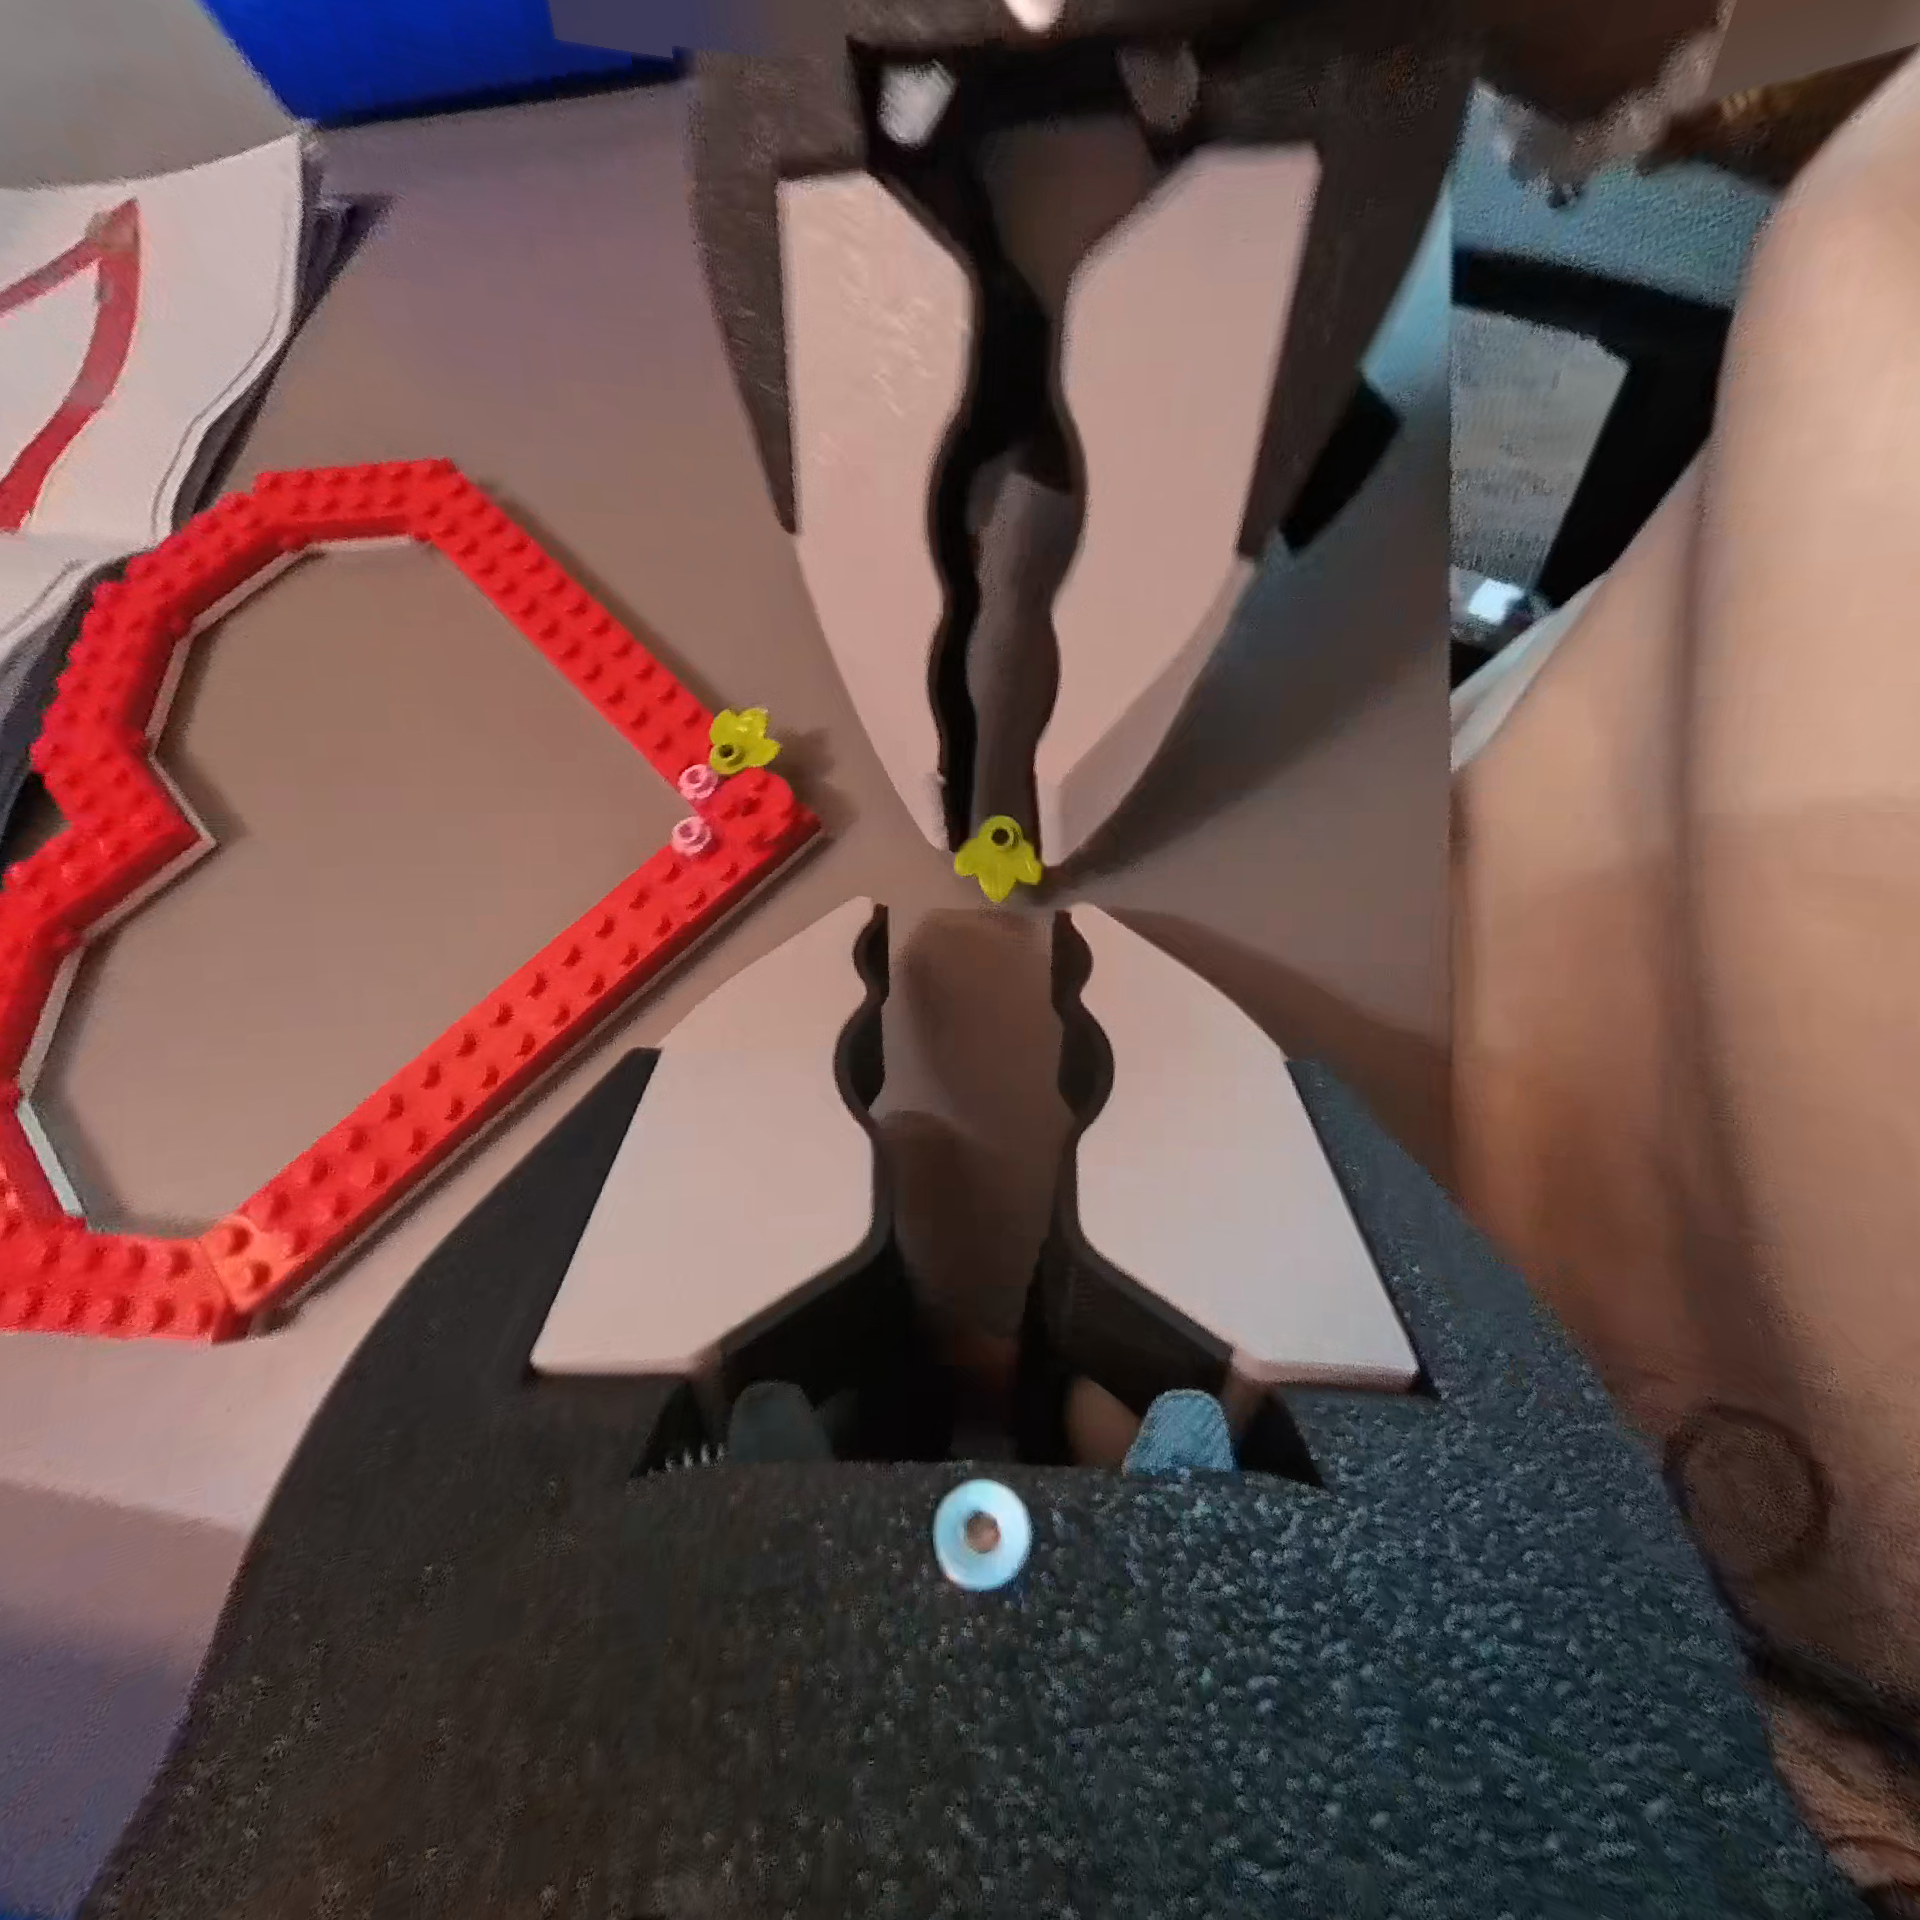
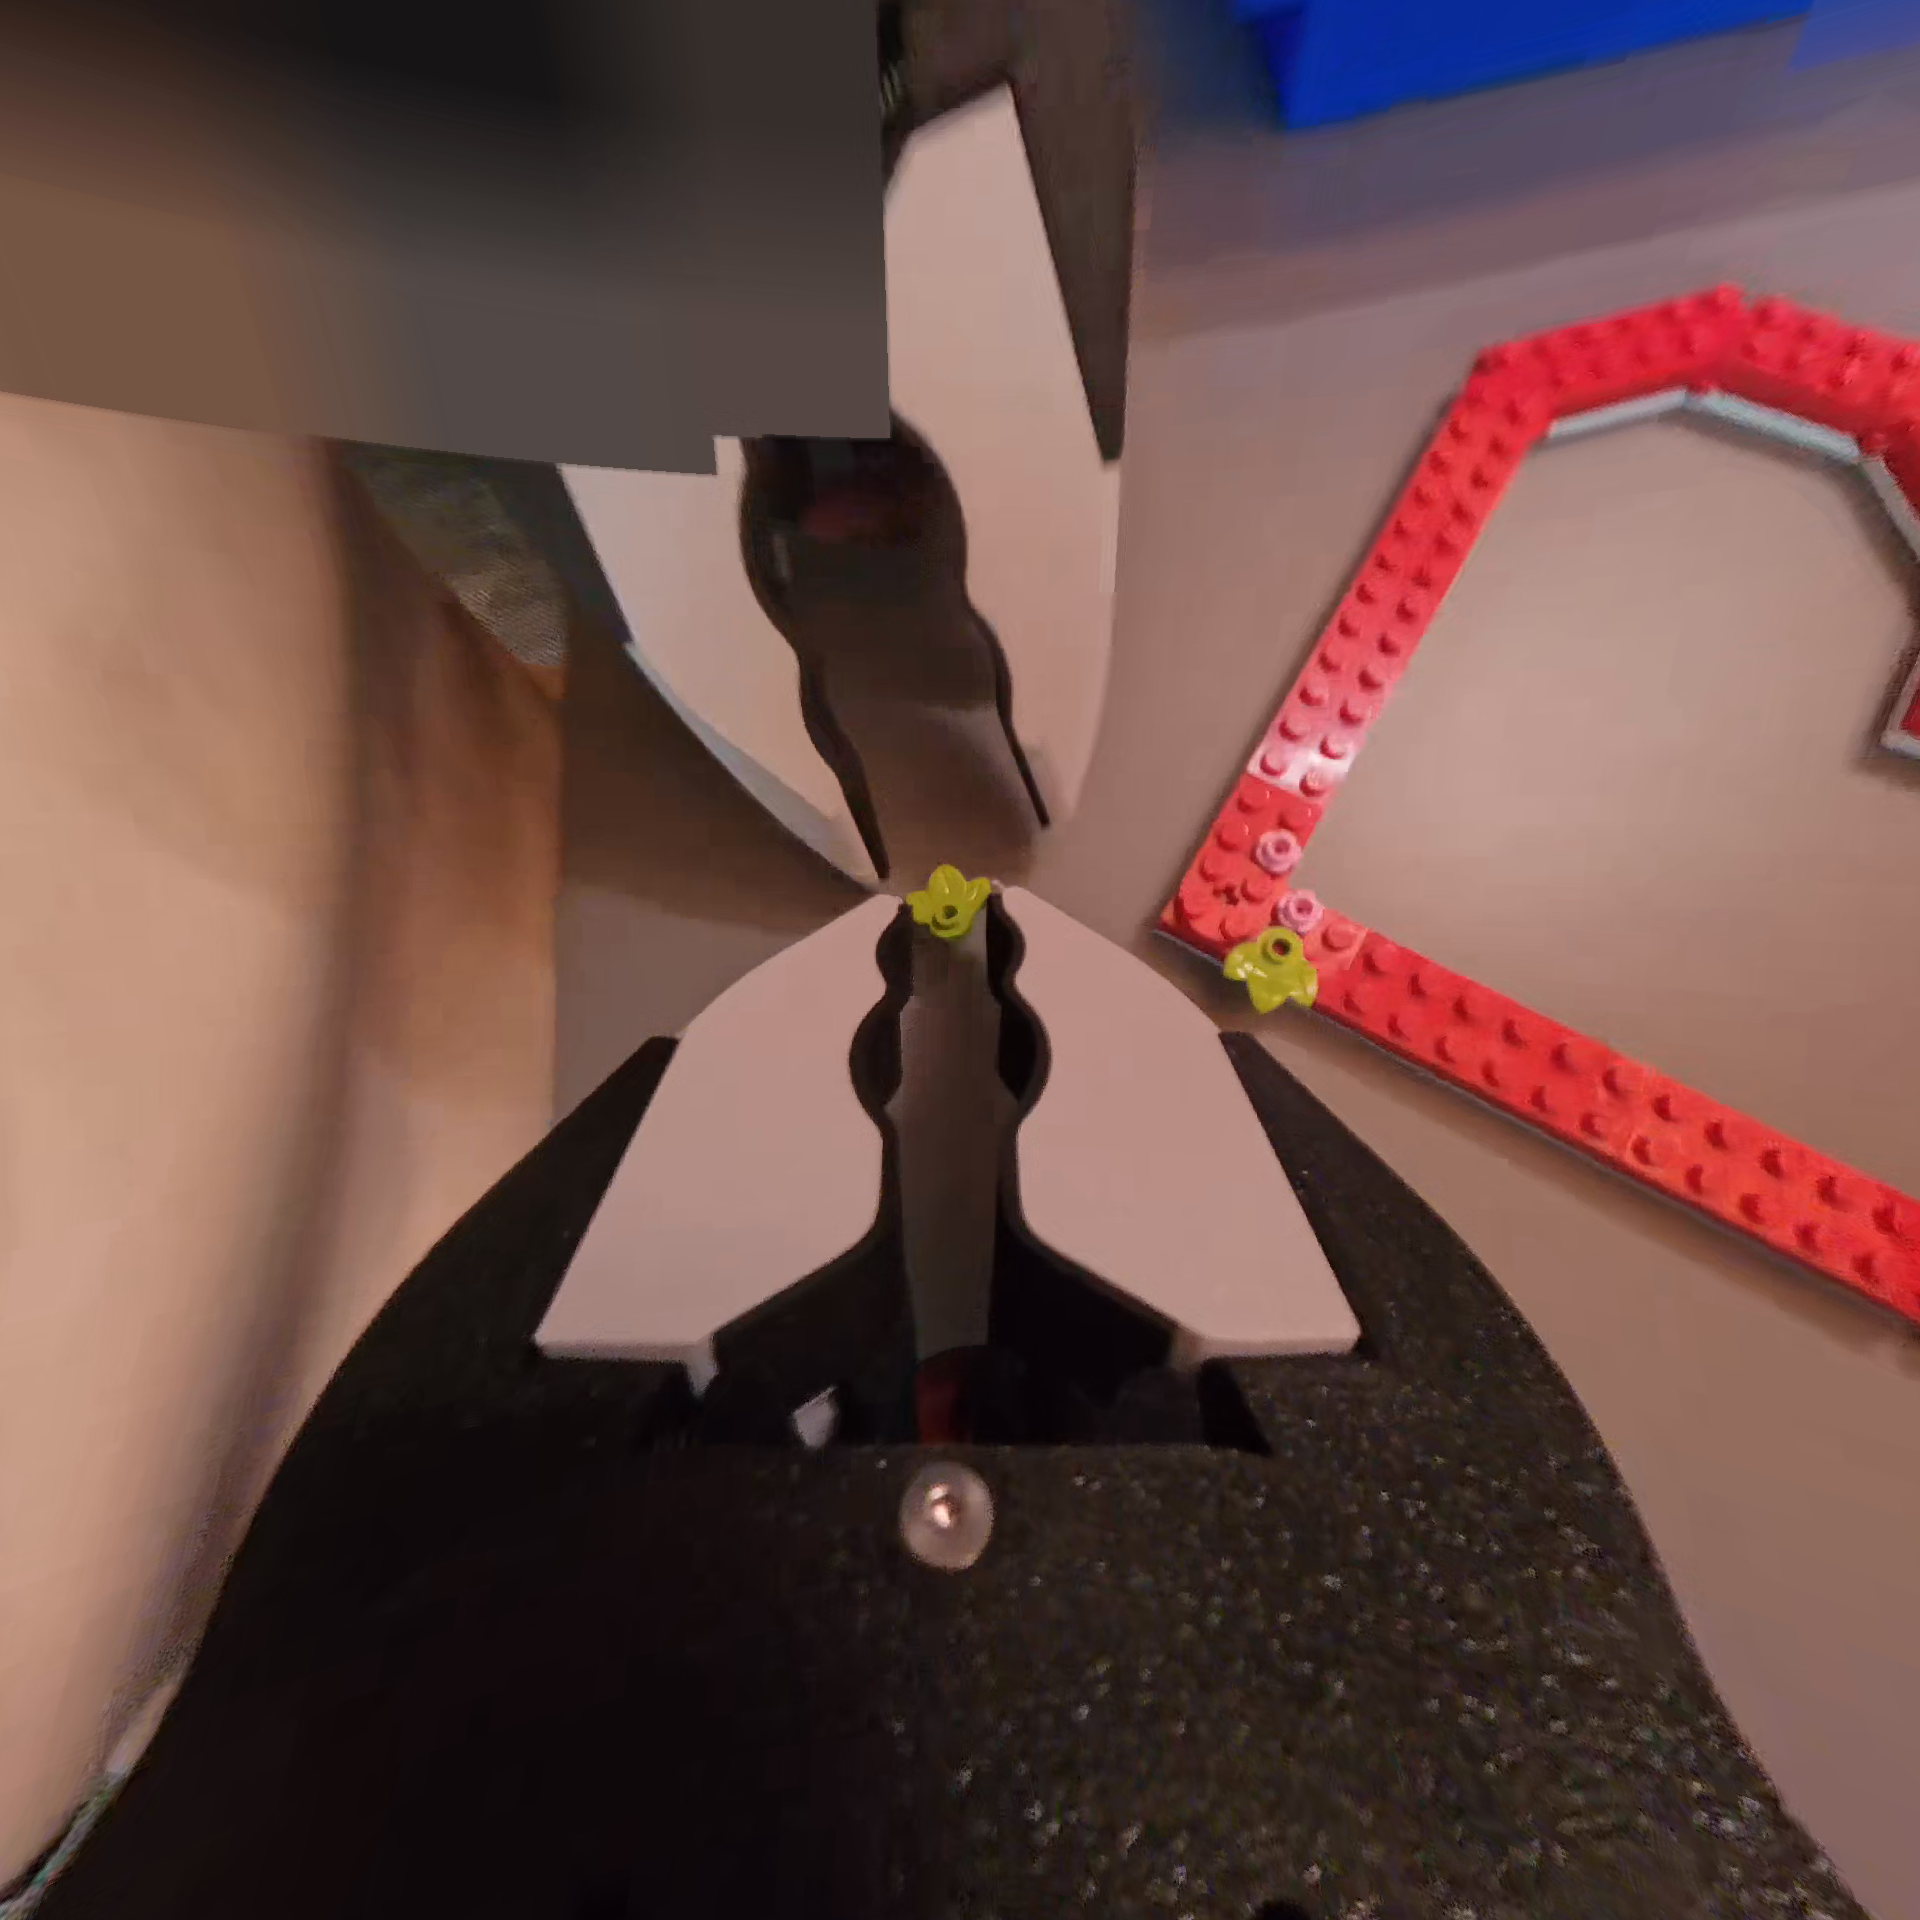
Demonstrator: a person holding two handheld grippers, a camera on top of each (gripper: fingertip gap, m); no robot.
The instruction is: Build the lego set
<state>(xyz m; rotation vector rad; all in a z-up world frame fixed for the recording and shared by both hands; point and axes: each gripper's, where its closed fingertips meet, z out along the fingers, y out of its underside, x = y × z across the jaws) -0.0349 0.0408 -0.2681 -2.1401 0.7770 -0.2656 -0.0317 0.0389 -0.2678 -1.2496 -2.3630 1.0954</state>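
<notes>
In the right wrist view, the right gripper (image 2: 945, 909) has its jaws clenched on a small lime-green plastic leaf piece (image 2: 948, 902) at centre frame. Opposite it, the left gripper (image 1: 971, 920) has its jaws parted and empty, their tips just short of the leaf. Beyond, on the brown worktop (image 1: 436, 852), lies a red heart-shaped frame of studded plates (image 1: 582, 966). Only the left view shows the white sheet with a red outline (image 1: 62, 364) at upper left.

One red frame (image 1: 582, 644), two leaves (image 1: 997, 858) (lime), two pink studs (image 1: 691, 833).

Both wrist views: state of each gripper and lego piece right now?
Right gripper: shut on loose green leaf.
Left gripper: open, empty, tips facing the right's.
Red heart frame: flat on table.
Second green leaf: seated on frame's corner.
Two pink studs: seated on frame beside it.
</notes>
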